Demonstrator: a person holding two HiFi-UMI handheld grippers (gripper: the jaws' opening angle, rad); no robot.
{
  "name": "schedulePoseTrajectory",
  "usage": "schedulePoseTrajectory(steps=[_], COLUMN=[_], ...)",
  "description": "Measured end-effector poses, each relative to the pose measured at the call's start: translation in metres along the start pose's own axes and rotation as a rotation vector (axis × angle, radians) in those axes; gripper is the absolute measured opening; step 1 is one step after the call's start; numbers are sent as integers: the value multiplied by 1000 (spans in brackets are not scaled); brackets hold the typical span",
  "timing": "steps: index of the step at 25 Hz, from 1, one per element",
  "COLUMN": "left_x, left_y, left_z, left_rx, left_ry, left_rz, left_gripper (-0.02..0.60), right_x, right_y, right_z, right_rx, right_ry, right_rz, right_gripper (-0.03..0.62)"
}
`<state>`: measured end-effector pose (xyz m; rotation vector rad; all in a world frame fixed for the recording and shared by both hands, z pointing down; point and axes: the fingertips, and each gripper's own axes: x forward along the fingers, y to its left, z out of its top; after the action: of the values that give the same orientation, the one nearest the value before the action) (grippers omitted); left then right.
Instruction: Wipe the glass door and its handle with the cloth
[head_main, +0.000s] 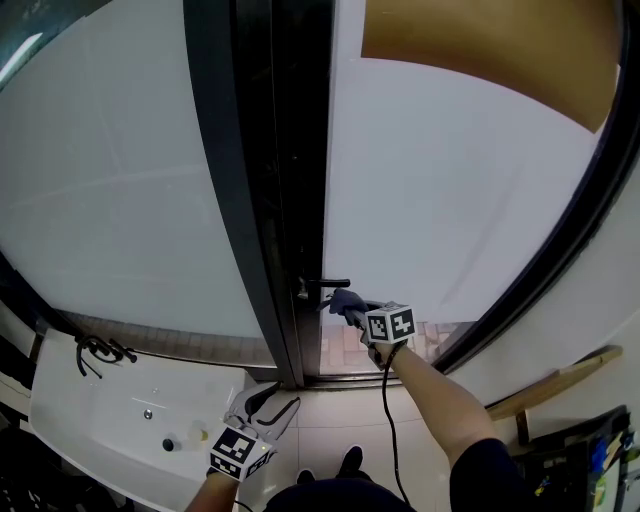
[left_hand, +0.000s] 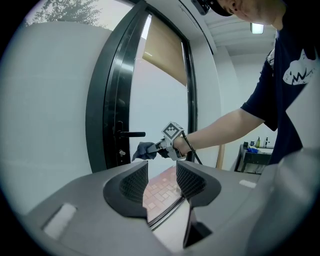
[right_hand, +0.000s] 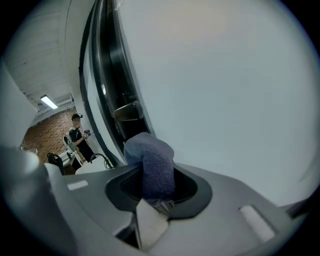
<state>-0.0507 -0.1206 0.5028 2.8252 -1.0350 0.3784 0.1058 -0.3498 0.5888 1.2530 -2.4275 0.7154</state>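
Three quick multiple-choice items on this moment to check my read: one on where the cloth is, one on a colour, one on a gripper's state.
1. Where is the cloth held?
A. Just below the door handle
B. On the floor
C. Up against the tan blind

2. What colour is the door handle?
A. White
B. Black
C. Brass

3. How does the left gripper stand?
A. Shut on the cloth
B. Shut on the door handle
C. Open, with nothing between its jaws

Answers:
1 A: the right gripper clamps the cloth and holds it right under the door handle.
2 B: it reads black in both the head view and the left gripper view.
3 C: its own view shows a clear gap between the jaws.
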Motion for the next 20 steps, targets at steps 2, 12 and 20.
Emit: schedulePoseTrajectory(steps=[2,12,20], left_x=[-2,-25,-36], left_y=[0,-14,-37], left_z=[4,12,-7], left_rx=[4,38,42], left_ry=[-7,-32,-8], left_rz=[2,-54,-143], left_gripper=[170,178,176], right_x=[-13,-124,-218], right_y=[7,73,141], right_z=[-6,-26,-68], right_rx=[-29,-96,-45], right_ry=[4,-134,-311], right_rz=[28,75,59], right_gripper=[112,112,112])
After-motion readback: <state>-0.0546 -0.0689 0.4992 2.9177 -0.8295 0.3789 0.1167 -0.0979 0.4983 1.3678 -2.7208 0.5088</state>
